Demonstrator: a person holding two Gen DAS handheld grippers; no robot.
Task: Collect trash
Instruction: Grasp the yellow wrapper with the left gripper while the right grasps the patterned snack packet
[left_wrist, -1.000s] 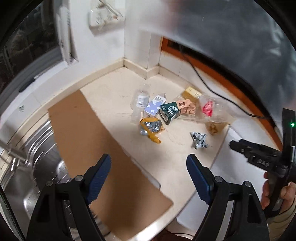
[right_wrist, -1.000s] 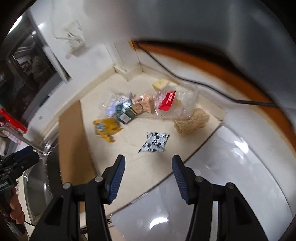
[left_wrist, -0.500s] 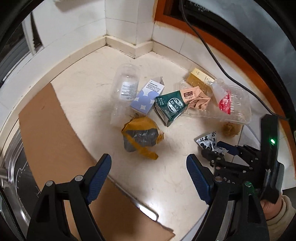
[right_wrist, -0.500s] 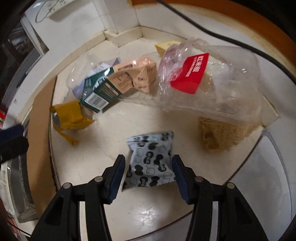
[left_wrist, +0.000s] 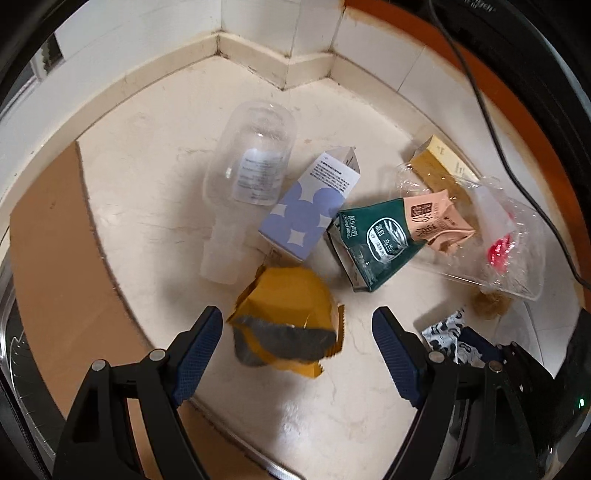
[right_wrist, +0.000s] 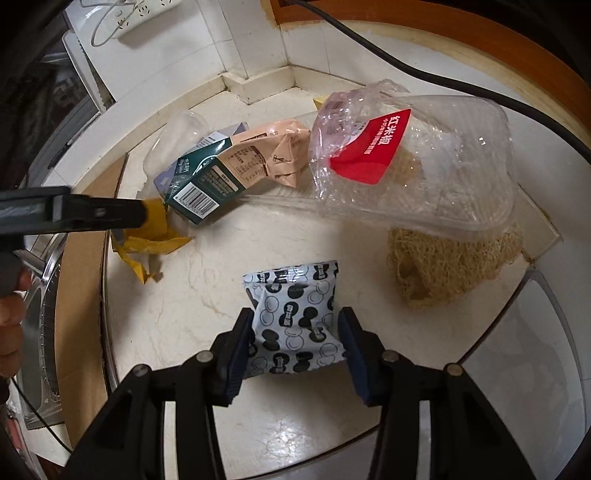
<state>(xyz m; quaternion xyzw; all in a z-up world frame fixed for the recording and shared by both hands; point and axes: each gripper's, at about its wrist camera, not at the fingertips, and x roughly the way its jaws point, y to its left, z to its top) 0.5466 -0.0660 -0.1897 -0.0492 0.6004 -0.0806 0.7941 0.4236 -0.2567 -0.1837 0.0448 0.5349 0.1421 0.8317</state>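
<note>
Trash lies on a cream counter corner. My left gripper (left_wrist: 297, 332) is open, its fingers on either side of a crumpled yellow wrapper (left_wrist: 286, 314), not touching it. My right gripper (right_wrist: 293, 336) is open around a black-and-white patterned packet (right_wrist: 295, 317), fingers close to its sides. Beyond lie a clear plastic bottle (left_wrist: 251, 170), a lilac carton (left_wrist: 310, 206), a green carton (left_wrist: 373, 240), a peach carton (left_wrist: 439, 225) and a clear plastic tray with a red label (right_wrist: 413, 158).
A brown cardboard sheet (left_wrist: 55, 251) covers the counter's left side beside a steel sink (right_wrist: 37, 332). A tan loofah scrub (right_wrist: 443, 266) lies under the tray. A black cable (left_wrist: 498, 110) runs along the orange-trimmed back wall. A glossy white surface (right_wrist: 517, 369) borders the right.
Both grippers have moved down and forward toward the trash. The left now straddles the yellow wrapper; the right now straddles the patterned packet.
</note>
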